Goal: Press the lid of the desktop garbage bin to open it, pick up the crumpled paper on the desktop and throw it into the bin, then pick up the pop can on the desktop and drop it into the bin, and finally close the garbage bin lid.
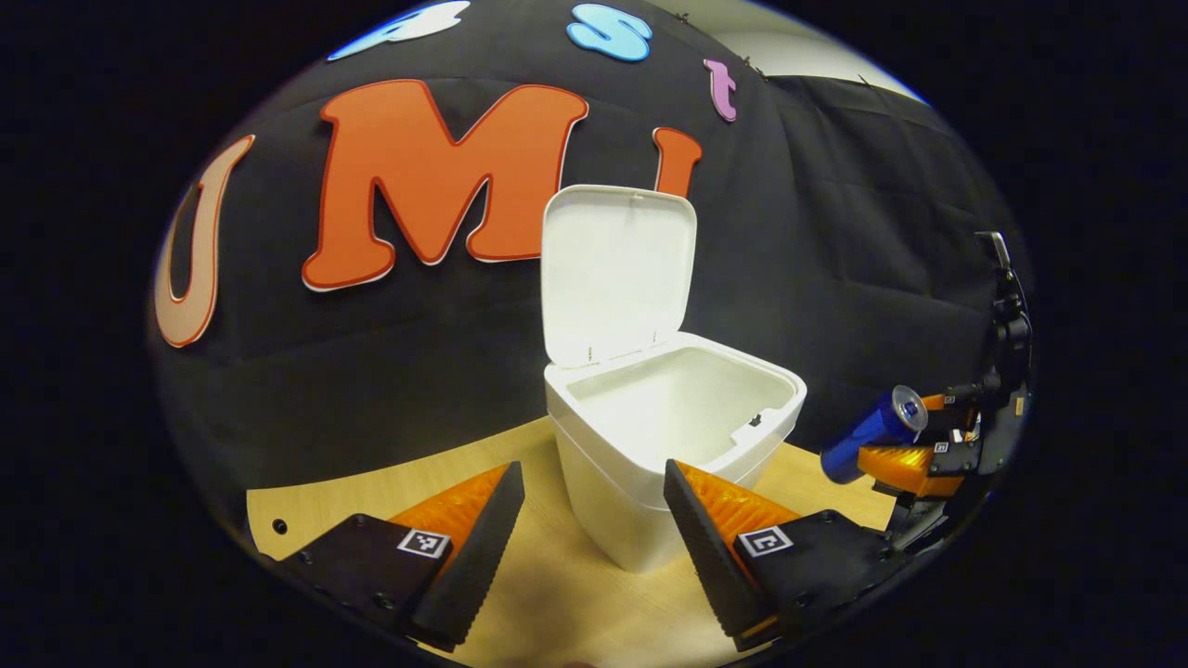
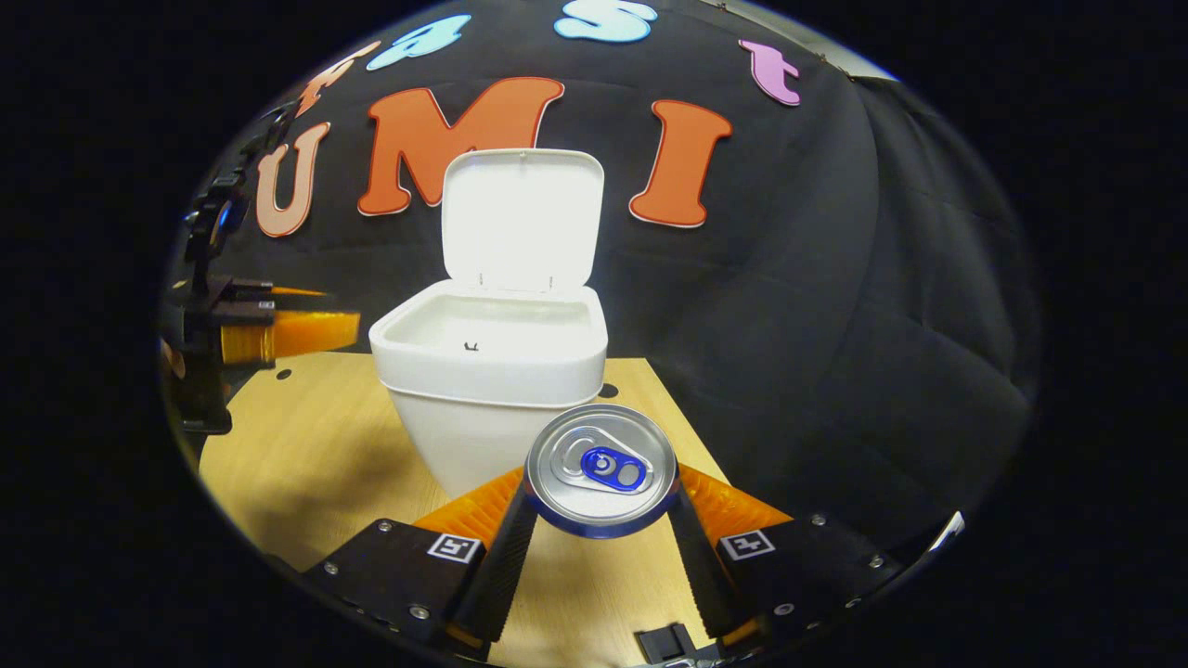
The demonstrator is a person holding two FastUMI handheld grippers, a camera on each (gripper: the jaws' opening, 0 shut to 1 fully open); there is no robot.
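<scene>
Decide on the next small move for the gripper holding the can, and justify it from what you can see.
Probably carry the pop can forward and over the bin. The right gripper is shut on the can, which sits short of the bin's opening, and the lid stands open. The left gripper is open and holds nothing.

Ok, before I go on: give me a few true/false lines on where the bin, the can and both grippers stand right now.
1. The bin's lid stands open. True.
2. The right gripper is empty. False: its fingers press on the pop can from both sides.
3. The pop can is already inside the garbage bin. False: in the left gripper view it is held off to the side of the bin, clear of the rim.
4. The left gripper is open and holds nothing. True.
5. The bin stands on a wooden desktop. True.
</scene>
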